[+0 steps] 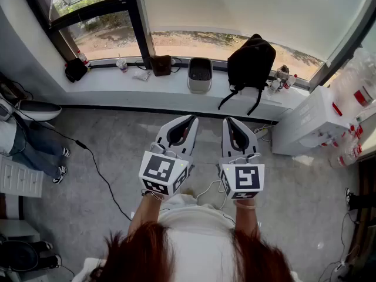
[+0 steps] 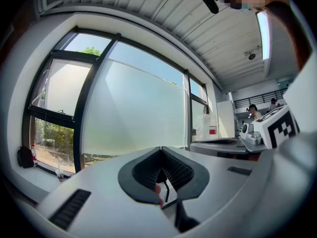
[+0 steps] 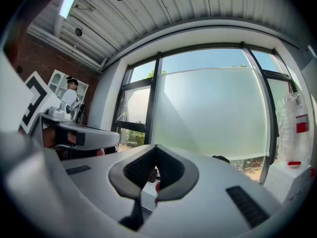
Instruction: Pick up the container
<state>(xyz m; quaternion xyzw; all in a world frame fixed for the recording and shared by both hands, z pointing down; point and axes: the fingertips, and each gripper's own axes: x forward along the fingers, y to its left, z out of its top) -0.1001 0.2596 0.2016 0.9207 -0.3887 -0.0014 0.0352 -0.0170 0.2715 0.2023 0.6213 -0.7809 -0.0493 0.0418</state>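
The left gripper [image 1: 192,118] and the right gripper [image 1: 226,120] are side by side, close to the person. Both have their jaws shut tight on nothing. Farther off, the container [image 1: 200,75] stands on the window sill [image 1: 117,82], just left of the black backpack [image 1: 251,60]. It is straight ahead of the jaws and well apart from them. I think the left gripper is a bit nearer.

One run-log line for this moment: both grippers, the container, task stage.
left gripper: jaws shut, empty | right gripper: jaws shut, empty | container: on windowsill, untouched | stage: pick not started
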